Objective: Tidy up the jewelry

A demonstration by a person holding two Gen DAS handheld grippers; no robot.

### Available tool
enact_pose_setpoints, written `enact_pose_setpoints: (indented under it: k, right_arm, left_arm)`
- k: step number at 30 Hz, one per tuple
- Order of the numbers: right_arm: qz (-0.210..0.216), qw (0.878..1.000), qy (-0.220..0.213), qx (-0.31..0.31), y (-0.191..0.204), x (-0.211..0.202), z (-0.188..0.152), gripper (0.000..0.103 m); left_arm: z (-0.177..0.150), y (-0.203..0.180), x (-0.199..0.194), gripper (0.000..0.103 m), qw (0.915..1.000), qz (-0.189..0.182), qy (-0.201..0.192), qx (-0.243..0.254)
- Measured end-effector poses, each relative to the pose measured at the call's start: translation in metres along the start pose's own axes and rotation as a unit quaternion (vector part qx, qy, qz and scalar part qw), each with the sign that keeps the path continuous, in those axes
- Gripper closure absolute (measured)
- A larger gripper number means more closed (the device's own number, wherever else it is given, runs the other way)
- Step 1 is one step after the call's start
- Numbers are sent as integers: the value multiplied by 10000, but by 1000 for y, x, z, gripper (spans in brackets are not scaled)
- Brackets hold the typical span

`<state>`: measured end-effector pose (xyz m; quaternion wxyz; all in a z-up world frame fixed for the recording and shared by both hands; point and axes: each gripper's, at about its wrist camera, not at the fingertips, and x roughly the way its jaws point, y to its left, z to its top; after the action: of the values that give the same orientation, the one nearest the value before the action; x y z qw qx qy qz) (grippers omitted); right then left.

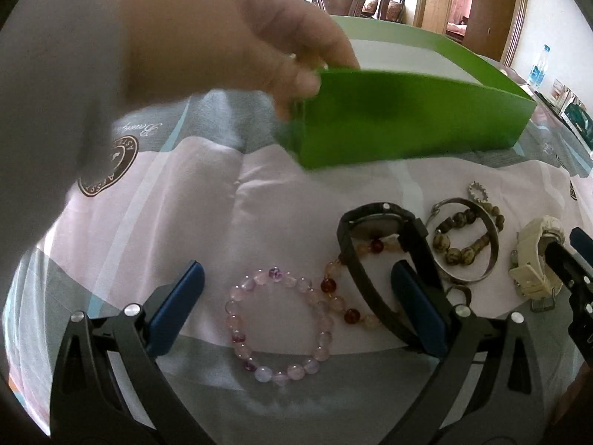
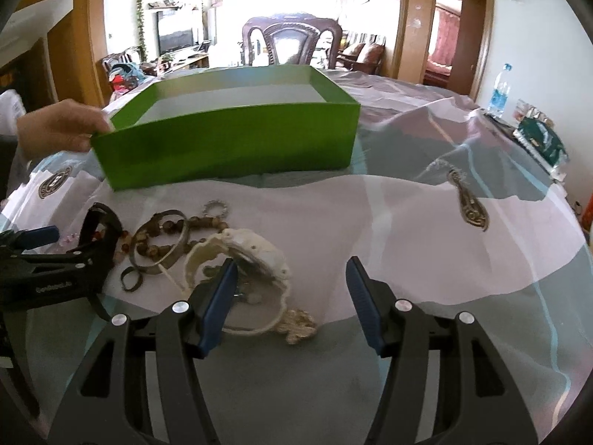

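Cloth (image 2: 426, 230) covers the whole table, pink and grey, with soft bumps in it. On the cloth, at the far side, sits a green box (image 2: 229, 148). It looks empty inside. A bare hand (image 1: 229, 33) holds the box by its left corner.

Next in size come the two tools. The left gripper (image 1: 296, 307) hangs low over the cloth with its blue fingers spread wide. They hold nothing. The right gripper (image 2: 291, 296) is spread wide too and holds nothing.

The jewelry lies in a messy pile in front of the box. A white watch (image 2: 255, 252) lies just by the right gripper's left finger. A black watch (image 1: 381, 244) lies partly on an orange bead bracelet (image 1: 335, 291). A pink bead bracelet (image 1: 278, 324) lies right between the left fingers. A silver bangle (image 1: 478, 248) lies around some brown beads (image 1: 459, 248). A small silver ring (image 1: 478, 191) sits behind them. A dark pendant (image 2: 469, 204) lies well apart, off to the right.

What could go wrong? The pieces touch and cross, so I think lifting one could drag another along. Round beads could slip out of the fingers. The box could shift if the hand moves it.
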<state>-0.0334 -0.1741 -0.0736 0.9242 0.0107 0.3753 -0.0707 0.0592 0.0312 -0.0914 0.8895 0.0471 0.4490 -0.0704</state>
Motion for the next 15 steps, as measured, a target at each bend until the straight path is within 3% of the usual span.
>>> enact_pose_setpoints:
  k: [9,15]
  right_arm:
    - [97,9999,91,3,7,-3,-3,43]
    - [-79,9998,145,-70,11,-3,0,43]
  left_arm:
    - [0,0,0,3,10000,1,-2,0]
    - [0,0,0,3,10000,1,-3,0]
